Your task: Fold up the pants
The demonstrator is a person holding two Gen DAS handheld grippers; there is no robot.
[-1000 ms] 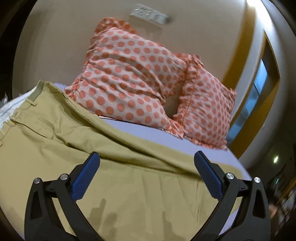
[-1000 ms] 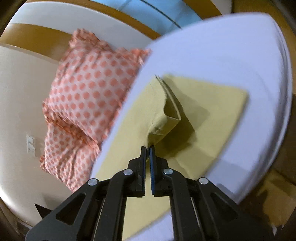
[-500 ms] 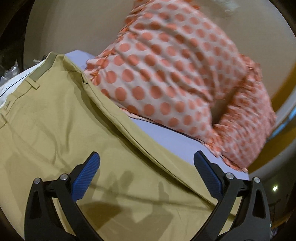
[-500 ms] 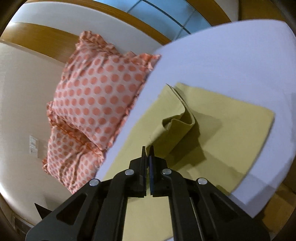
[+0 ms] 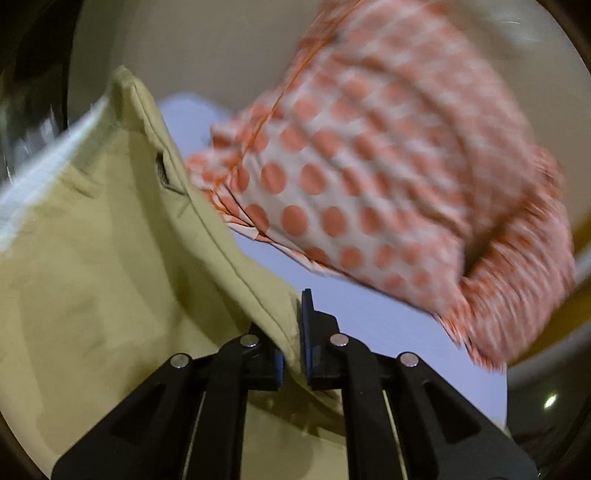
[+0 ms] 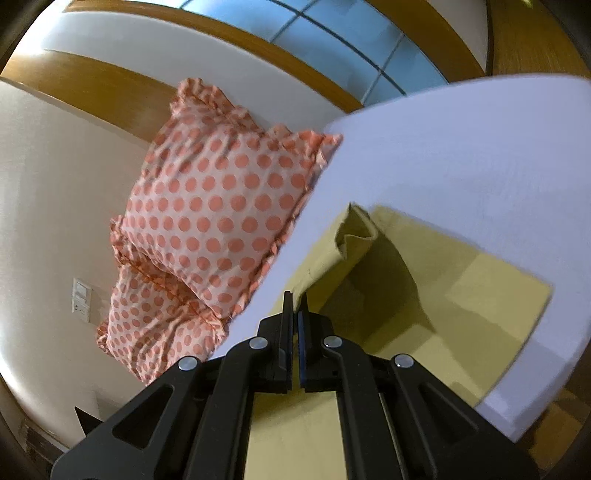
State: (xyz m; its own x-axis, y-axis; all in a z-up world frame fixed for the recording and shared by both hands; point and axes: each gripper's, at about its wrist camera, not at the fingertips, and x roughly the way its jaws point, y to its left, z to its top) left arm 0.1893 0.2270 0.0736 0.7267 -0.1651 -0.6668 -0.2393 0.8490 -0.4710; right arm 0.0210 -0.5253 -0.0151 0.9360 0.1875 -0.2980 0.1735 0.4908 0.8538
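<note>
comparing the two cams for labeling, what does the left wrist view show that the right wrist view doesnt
Only the left wrist view shows the waistband end of the khaki pants, with a pocket opening, and the left hand-held gripper shut on their seamed edge. Only the right wrist view shows the far hem corner, a lifted fold, the wall switch, the window, and the right hand-held gripper shut on the pants' edge. Both show the polka-dot pillows and the lavender bed sheet.

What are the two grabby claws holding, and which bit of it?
Both hold the pants. The left gripper is shut on their long side edge; the right gripper is shut on a lifted edge of a leg.
</note>
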